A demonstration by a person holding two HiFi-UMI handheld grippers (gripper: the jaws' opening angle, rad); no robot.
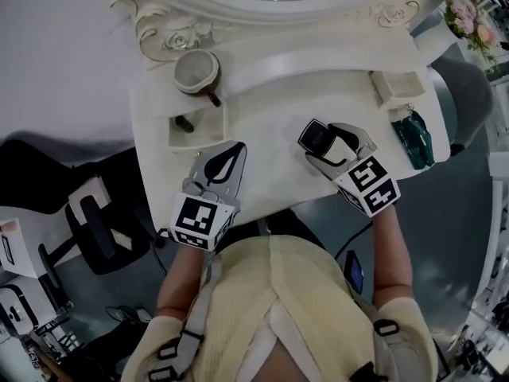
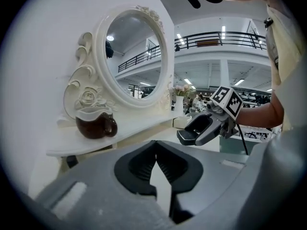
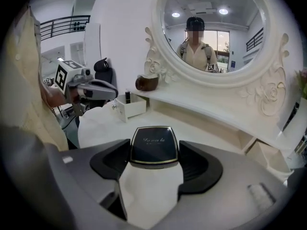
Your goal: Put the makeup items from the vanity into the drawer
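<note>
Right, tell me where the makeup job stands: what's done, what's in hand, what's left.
Done: one small dark item stands in the open left drawer. In hand: the right gripper is shut on a black compact; the left gripper is shut and empty. Left: the compact must go into a drawer, and a dark green item lies at the right edge of the vanity.

There are two grippers, the left gripper and the right gripper. There is one vanity, with one mirror and two open drawers, a left drawer and a right drawer. There is one compact, one dark bottle, one brown jug, one green pouch, one bunch of flowers and one chair.
</note>
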